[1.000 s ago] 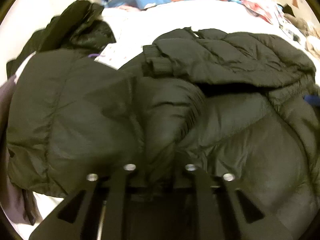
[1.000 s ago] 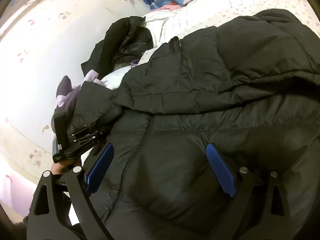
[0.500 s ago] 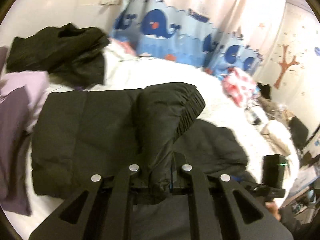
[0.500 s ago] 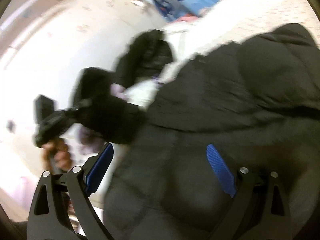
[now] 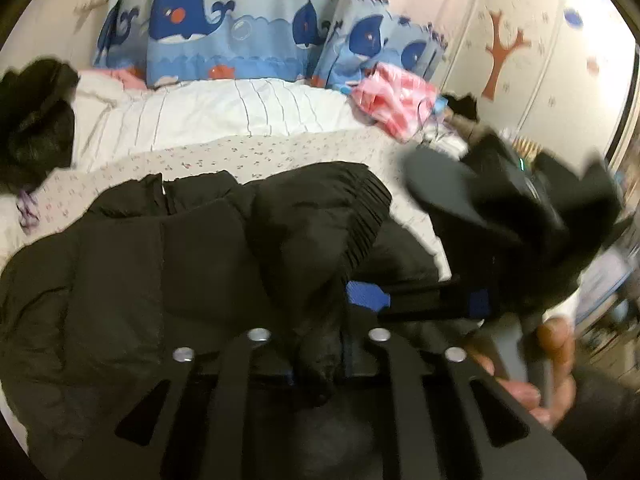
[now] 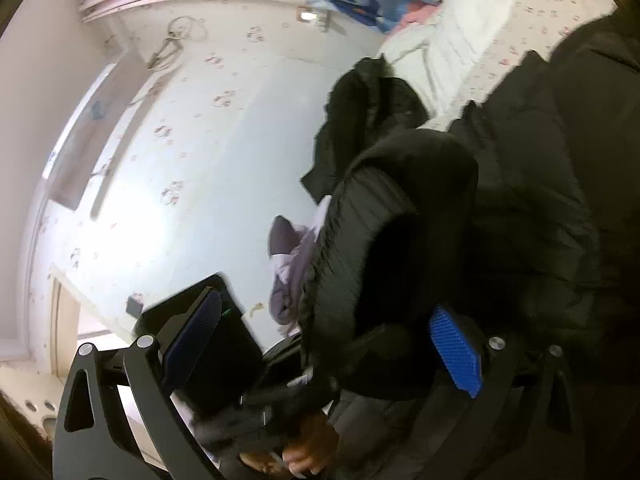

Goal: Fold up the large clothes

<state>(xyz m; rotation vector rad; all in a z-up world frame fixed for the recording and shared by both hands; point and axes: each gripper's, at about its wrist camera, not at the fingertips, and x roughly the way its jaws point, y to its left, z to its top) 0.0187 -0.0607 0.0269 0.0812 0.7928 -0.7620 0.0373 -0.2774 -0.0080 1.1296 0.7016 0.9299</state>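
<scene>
While sleeve [image 5: 320, 216] of black puffer jacket [image 5: 132, 264] is lifted over jacket body on bed [image 5: 224, 116], sleeve end is seen between jaws of left gripper [image 5: 320, 344]; jaws just eased apart, grip on fabric cannot be told. Right gripper [image 6: 320, 344] spread wide, nothing pinched, blue pads [image 6: 456, 350] either side of sleeve. Whale-print pillows [image 5: 224, 36] at headboard, dark garment [image 5: 36, 120] at bed's far left.
</scene>
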